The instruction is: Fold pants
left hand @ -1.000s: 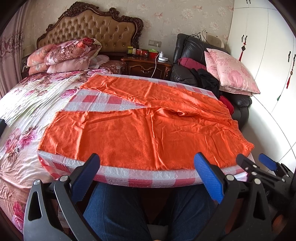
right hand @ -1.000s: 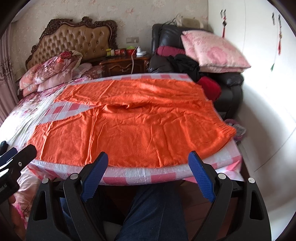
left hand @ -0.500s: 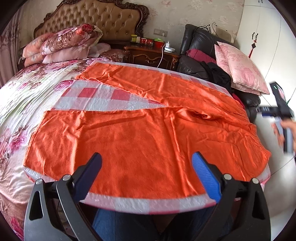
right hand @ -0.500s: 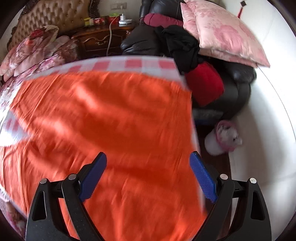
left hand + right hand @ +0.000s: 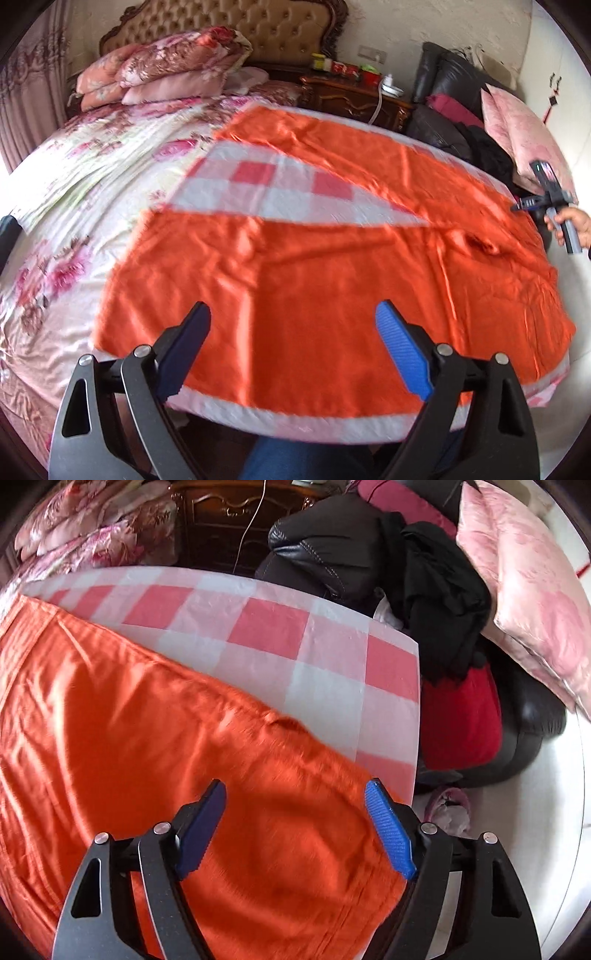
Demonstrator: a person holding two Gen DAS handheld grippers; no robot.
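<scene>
The orange pants (image 5: 332, 266) lie spread flat on a pink-and-white checked cloth (image 5: 266, 184), legs apart in a V toward the left, waistband at the right. My left gripper (image 5: 291, 332) is open and empty above the near leg. My right gripper (image 5: 295, 812) is open and empty just above the waistband end of the pants (image 5: 147, 738), near the far right corner of the checked cloth (image 5: 295, 646). The right gripper also shows in the left wrist view (image 5: 546, 199), held in a hand over the waistband's far end.
The checked cloth lies on a floral bed (image 5: 74, 177) with stacked pillows (image 5: 166, 66) at the headboard. A dark nightstand (image 5: 354, 96) and a black leather chair (image 5: 332, 546) with dark clothes, a red cushion (image 5: 458, 716) and a pink pillow (image 5: 524, 576) stand to the right.
Both grippers have moved forward over the pants. The right one has swung to the far right waistband corner and lower. The left one has shifted left over the near leg. Both stay open.
</scene>
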